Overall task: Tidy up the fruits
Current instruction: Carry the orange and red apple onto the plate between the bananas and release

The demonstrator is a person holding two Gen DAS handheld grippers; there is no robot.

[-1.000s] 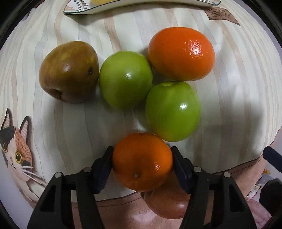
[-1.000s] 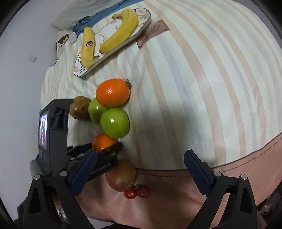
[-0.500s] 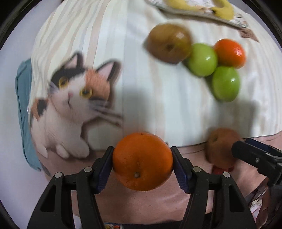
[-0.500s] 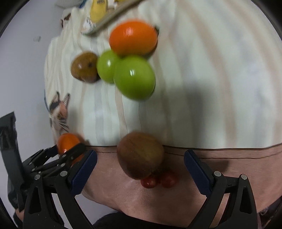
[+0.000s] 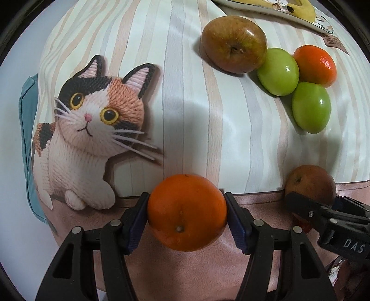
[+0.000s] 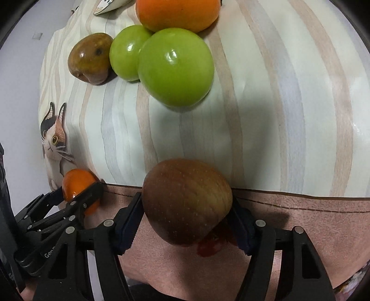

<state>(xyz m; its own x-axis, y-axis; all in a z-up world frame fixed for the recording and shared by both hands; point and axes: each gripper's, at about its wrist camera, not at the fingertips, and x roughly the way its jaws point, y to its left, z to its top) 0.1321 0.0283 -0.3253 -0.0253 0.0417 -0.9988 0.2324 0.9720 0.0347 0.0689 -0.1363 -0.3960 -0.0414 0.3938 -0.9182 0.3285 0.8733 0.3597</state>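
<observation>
My left gripper [image 5: 186,214] is shut on an orange [image 5: 186,211], held over the cloth's pink front border; it also shows in the right wrist view [image 6: 79,187]. My right gripper [image 6: 186,206] is shut on a red-brown apple [image 6: 187,200], also seen in the left wrist view [image 5: 309,183]. On the striped cloth [image 5: 189,104] lie a brown apple [image 5: 233,44], two green apples [image 5: 278,70] [image 5: 311,107] and a second orange [image 5: 315,64], touching in a cluster.
A patterned plate [image 5: 272,12] with bananas [image 5: 300,9] lies at the far edge. A cat picture [image 5: 92,129] is on the cloth's left part. Small red fruits [image 6: 209,244] lie under the apple in my right gripper.
My left gripper carried the orange left and back from the cluster to the front border. My right gripper moved in and closed on the red-brown apple.
</observation>
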